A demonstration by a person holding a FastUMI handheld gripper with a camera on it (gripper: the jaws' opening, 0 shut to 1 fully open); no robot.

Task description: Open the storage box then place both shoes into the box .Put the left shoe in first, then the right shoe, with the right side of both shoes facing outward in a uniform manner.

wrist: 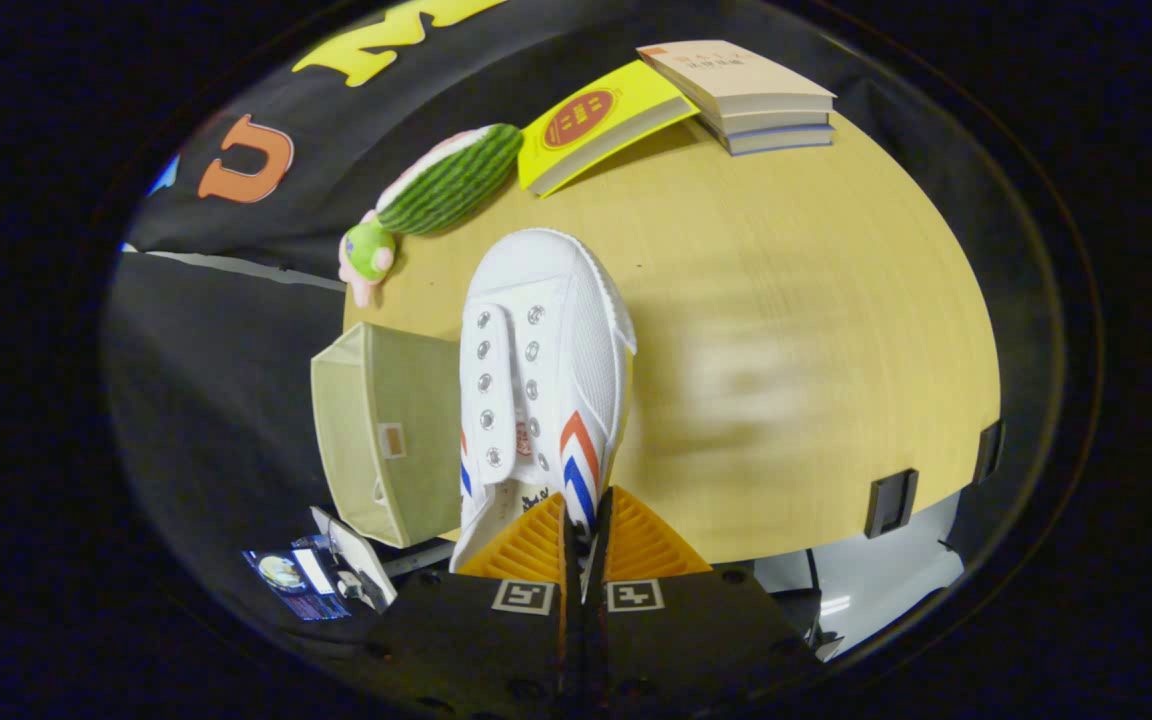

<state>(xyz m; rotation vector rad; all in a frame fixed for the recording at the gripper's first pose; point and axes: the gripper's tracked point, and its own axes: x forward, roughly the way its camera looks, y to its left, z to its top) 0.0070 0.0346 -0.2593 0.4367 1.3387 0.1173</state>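
Observation:
A white canvas shoe (541, 370) with red and blue stripes on its side hangs in the air above the wooden table (816, 330), toe pointing away from me. My gripper (583, 540) is shut on the shoe's side wall near the heel, the two fingers pinching the thin edge between them. Just beside the shoe stands the beige fabric storage box (381, 430), at the table's edge; its pale side and a small label face me. Whether its lid is up I cannot tell. A blurred patch shows on the table beyond the shoe.
A green striped plush toy (436, 185) lies beyond the box. A yellow book (601, 120) and a stack of books (751, 95) rest at the table's far side. Dark clamps (891, 500) sit on the table's rim. A small device (321, 575) lies below the box.

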